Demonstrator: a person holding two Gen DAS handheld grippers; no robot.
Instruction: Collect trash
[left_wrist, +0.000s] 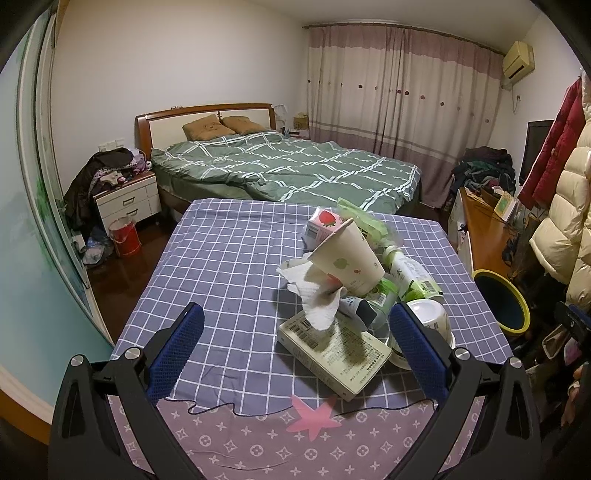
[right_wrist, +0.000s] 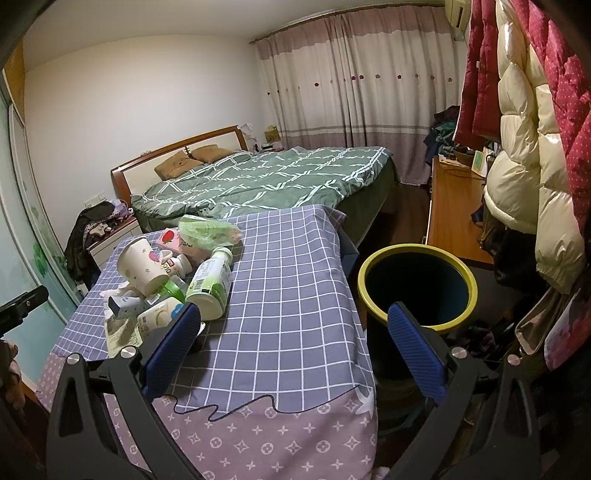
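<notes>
Left gripper (left_wrist: 295, 347) with blue padded jaws spread wide, empty, hanging over the near edge of the desk (left_wrist: 221, 266) draped in a purple-grey checked cloth. Straight ahead between those jaws, a heap of trash: tipped white paper cup (left_wrist: 347, 254) leaning on top, crumpled white paper towel (left_wrist: 317, 295) just beneath it, flat cream cardboard box (left_wrist: 332, 350) nearest the gripper. Behind the cup, a pink strawberry-print carton (left_wrist: 321, 225); off to the right, a green-and-white plastic bottle (left_wrist: 410, 273) lying on its side and a white plastic bowl (left_wrist: 428, 314) close beside the right-hand pad.

Right gripper (right_wrist: 295, 347) likewise released and holding nothing, poised over the desk's right corner. Just beyond that corner, standing on the floor, a round dark bin with a yellow rim (right_wrist: 417, 280), mouth open and dark inside. Trash heap well to the left, still on the cloth.
</notes>
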